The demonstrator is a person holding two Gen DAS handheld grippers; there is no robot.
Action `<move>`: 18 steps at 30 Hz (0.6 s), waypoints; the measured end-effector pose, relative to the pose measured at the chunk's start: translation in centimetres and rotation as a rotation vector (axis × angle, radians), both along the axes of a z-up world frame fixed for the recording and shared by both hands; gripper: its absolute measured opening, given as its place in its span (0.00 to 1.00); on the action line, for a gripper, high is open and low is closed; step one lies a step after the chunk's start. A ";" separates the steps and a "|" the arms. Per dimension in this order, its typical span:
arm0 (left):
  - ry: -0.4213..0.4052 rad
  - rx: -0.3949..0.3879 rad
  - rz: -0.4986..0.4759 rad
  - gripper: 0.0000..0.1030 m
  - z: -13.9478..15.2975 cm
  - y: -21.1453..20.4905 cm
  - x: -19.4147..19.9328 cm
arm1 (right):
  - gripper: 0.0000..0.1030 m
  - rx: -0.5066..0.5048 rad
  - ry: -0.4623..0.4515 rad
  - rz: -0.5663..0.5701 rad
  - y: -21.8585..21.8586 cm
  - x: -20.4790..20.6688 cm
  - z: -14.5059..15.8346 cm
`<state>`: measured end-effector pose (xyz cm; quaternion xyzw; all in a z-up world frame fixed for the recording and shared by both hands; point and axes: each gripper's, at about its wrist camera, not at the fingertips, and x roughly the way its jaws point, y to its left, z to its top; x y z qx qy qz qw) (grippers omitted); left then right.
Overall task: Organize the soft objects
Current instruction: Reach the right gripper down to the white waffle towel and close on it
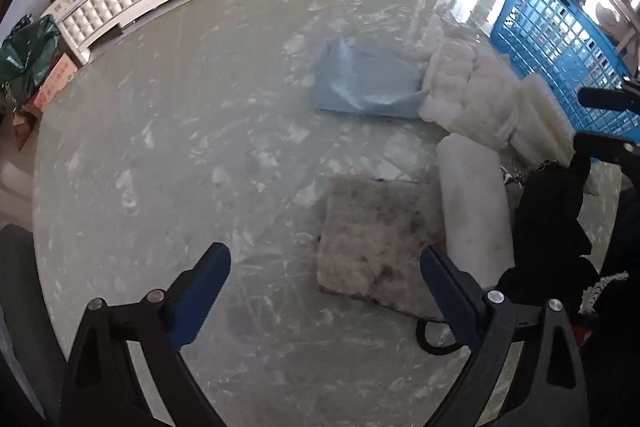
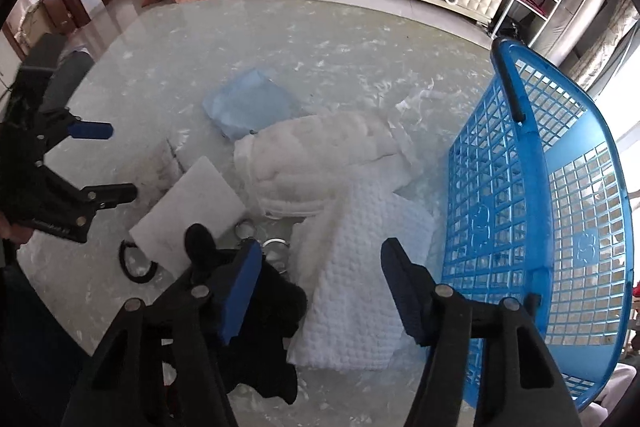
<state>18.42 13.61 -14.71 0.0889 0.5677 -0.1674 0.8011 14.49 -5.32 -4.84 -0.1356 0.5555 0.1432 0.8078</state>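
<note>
Grippers both point steeply down at the table [image 1: 160,147], neither holding anything. Left gripper [image 1: 324,291] is spread wide; the grey pad [image 1: 380,239] lies just ahead of it, nearer its right finger, with the foam block [image 1: 472,203] beside that finger. Right gripper [image 2: 320,287] stands about half open, no earlier frame to compare, and nothing is pressed between its pads: the waffle cloth [image 2: 360,267] lies directly between and below its fingers, the black fabric [image 2: 272,319] under its left finger, the basket [image 2: 540,207] just past its right finger. Quilted bundle [image 2: 312,163] and blue cloth [image 2: 252,103] sit ahead of it. Likely step: the right takes the waffle cloth for the basket. To do it well, it should drop onto a raised fold, not flat weave, pinch several layers, keep the left finger clear of the black fabric and the rings [image 2: 276,247] ahead of it, then lift high enough to clear the basket rim. Left should shift right so the pad's edge centres before closing.
</note>
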 end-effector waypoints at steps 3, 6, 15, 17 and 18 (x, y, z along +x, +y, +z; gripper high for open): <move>0.017 0.020 -0.009 0.93 -0.8 -0.6 0.4 | 0.58 -0.021 0.025 -0.020 0.4 0.2 -0.8; 0.027 0.023 -0.007 0.89 -1.7 -0.6 1.3 | 0.58 -0.068 0.049 -0.050 0.6 0.6 -1.7; 0.032 0.007 -0.017 0.62 -2.1 -1.6 1.6 | 0.58 -0.106 0.134 -0.179 -1.1 2.5 -3.9; 0.029 -0.005 -0.028 0.44 -2.0 -1.9 1.4 | 0.56 -0.089 0.150 -0.194 -1.6 2.7 -4.2; 0.030 -0.013 -0.031 0.37 -1.9 -2.1 1.3 | 0.55 -0.078 0.153 -0.201 -1.8 2.8 -4.2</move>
